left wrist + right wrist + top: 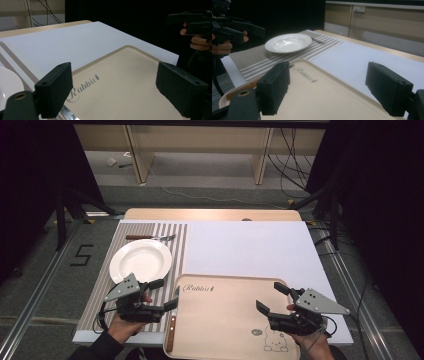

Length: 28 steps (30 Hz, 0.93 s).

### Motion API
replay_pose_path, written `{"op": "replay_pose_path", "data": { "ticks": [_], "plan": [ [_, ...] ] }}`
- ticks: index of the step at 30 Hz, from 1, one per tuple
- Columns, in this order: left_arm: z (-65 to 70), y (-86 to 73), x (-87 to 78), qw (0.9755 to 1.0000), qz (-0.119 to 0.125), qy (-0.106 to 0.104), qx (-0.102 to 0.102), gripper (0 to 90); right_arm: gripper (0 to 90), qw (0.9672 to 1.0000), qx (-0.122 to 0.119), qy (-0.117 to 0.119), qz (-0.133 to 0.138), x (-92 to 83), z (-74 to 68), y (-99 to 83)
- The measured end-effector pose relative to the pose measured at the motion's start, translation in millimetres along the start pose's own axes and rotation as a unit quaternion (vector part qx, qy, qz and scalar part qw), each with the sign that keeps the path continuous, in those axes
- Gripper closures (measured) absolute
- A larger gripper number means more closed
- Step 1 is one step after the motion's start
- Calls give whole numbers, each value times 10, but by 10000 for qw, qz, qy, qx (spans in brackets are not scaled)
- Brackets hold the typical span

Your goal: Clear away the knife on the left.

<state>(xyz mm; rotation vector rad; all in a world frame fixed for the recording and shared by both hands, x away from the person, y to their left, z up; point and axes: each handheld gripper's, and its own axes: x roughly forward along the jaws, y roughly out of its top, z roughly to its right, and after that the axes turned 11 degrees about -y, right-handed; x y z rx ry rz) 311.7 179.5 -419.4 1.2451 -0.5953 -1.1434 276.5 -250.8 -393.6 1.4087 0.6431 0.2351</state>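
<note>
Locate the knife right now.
In the high view, the knife lies along the tray's left rim, below the left gripper, its wooden handle toward the person.

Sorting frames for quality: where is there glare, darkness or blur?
High view: even light, dark sides, plate bright white. Left gripper view: near jaws soft, the tray print sharp, black background. Right gripper view: soft highlight on the plate, jaws blurred.

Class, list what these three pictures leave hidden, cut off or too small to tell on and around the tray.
- Knife on the tray: blade end hidden behind the left gripper, high view.
- Tray's near edge: cut off by the frame bottom, high view.
- Fork beyond the plate: tines too small.
</note>
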Motion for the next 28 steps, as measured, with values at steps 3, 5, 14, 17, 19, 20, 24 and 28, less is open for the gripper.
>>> {"op": "replay_pose_path", "data": {
  "ticks": [3, 5, 14, 17, 19, 20, 24, 28],
  "plan": [
    [8, -3, 16, 10000, -46, -10, 17, 136, 207, 10000, 0, 2, 0, 0, -1, 0],
    [9, -5, 32, 9999, -91, -27, 37, 135, 207, 10000, -2, 6, 3, -1, -2, 1],
    [9, -11, 64, 9998, -210, -41, 53, 128, 207, 10000, -7, 16, 5, -2, -4, 2],
    [7, -15, 68, 9997, -228, -12, 67, 125, 207, 10000, -8, 18, 3, -1, -5, 2],
    [8, -13, 69, 9998, -199, -36, 44, 126, 208, 10000, -7, 22, 9, -2, -5, 3],
    [7, -14, 71, 9998, -210, -41, 42, 125, 208, 10000, -7, 22, 9, -2, -4, 2],
    [6, -17, 79, 9997, -251, -54, 17, 125, 207, 10000, -10, 21, 10, -2, -6, 2],
    [4, -16, 81, 9996, -266, -56, 29, 125, 207, 10000, -9, 24, 9, -3, -4, 2]
  ]
}}
